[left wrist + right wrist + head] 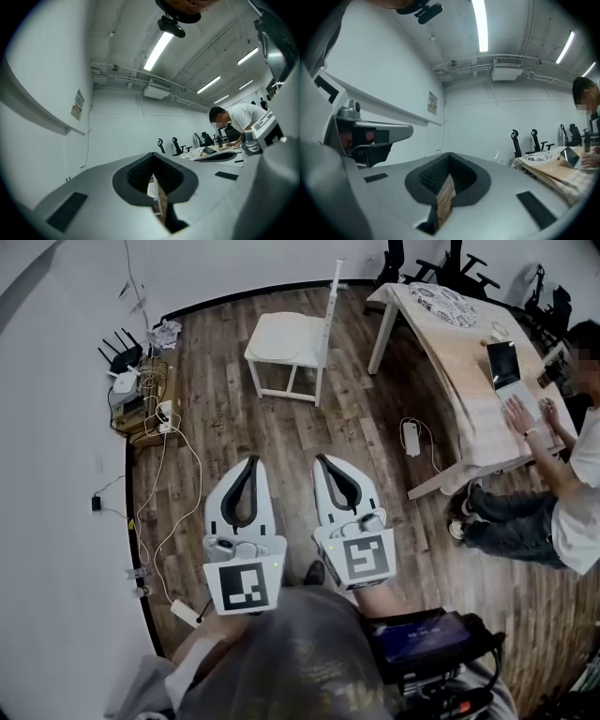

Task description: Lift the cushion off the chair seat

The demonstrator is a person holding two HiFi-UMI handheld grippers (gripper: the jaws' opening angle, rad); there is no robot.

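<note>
White cushion (pixel 284 337) lies flat on the seat of the white chair (pixel 330 298), out on the wood floor (pixel 300 432), well apart from both grippers. We hold the two side by side, pointing level toward it. Left gripper (pixel 248 461): jaws pressed together, nothing between them. Right gripper (pixel 323 458): same, tips meeting, empty. Wooden table (pixel 459 390) stands right of the chair, with a person (pixel 562 493) seated at a laptop (pixel 507 367). Router (pixel 123 381) and cables are near the left wall.

L tongs (pixel 250 462) & R tongs (pixel 324 459) both closed, empty, held level side by side.
</note>
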